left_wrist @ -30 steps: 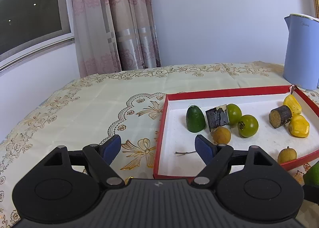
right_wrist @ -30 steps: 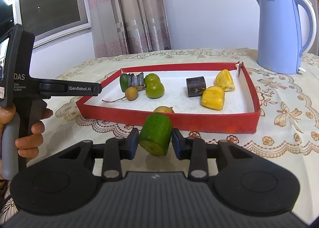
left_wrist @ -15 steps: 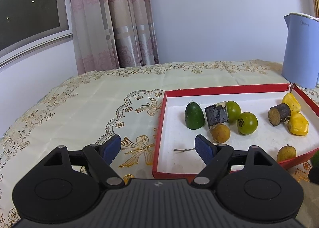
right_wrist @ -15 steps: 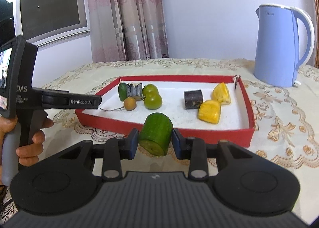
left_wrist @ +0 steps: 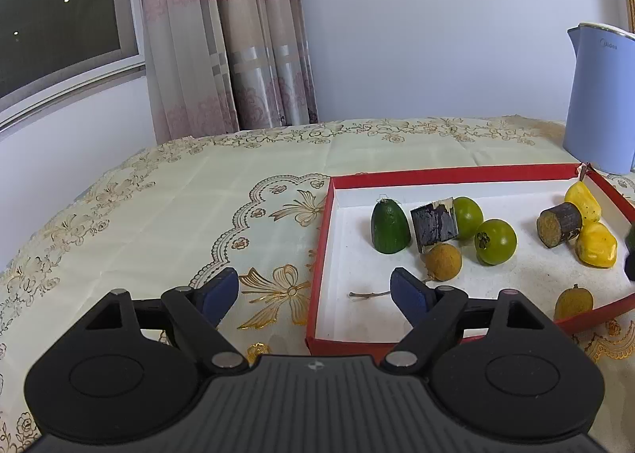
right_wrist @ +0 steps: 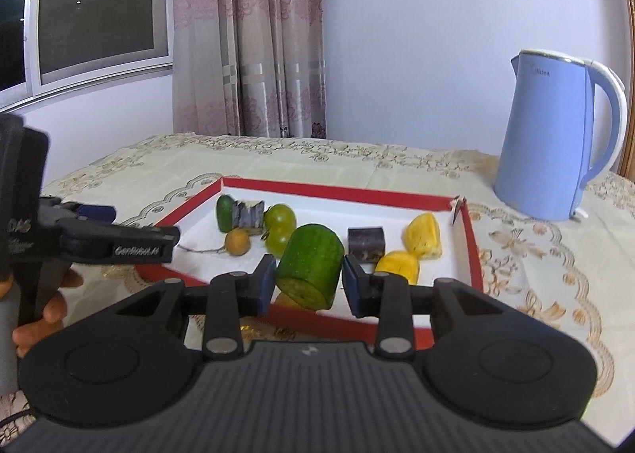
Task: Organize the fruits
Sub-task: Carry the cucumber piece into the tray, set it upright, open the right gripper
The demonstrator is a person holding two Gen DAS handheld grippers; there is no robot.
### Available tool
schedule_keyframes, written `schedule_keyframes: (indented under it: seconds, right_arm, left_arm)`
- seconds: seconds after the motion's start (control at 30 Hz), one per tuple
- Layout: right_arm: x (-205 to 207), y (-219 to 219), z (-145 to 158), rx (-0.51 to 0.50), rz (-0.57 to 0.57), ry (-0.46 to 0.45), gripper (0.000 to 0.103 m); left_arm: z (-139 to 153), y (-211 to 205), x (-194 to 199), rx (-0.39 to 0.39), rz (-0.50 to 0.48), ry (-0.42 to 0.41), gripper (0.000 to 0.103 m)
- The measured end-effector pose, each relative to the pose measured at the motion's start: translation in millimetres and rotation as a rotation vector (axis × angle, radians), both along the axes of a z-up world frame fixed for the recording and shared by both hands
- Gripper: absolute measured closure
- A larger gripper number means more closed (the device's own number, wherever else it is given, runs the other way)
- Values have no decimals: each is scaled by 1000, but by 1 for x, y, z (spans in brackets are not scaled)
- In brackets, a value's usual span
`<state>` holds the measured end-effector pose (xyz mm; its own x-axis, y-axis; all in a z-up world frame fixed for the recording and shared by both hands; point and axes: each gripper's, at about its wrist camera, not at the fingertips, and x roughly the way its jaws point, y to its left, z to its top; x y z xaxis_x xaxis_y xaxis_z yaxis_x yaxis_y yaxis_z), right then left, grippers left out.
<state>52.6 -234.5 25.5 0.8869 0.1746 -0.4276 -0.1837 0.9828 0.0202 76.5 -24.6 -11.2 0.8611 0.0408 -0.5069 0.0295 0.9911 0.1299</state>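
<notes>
Cucumber chunk [right_wrist: 310,266] sits pinched in my right claw [right_wrist: 309,284] above the red tray's [right_wrist: 357,197] near wall; tilted, it may slip out and roll off. My left claw [left_wrist: 313,292] is opening, empty
</notes>
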Motion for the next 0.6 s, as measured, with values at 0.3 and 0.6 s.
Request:
schedule_keyframes:
  seconds: [0.3, 0.6]
  right_arm:
    - [40, -9, 0, 11, -48, 31, 69]
    - [93, -6, -1, -33, -97, 104, 69]
  left_arm:
    - [0, 1, 2, -5, 2, 7, 18]
    - [-1, 1, 3, -20, -3, 11, 18]
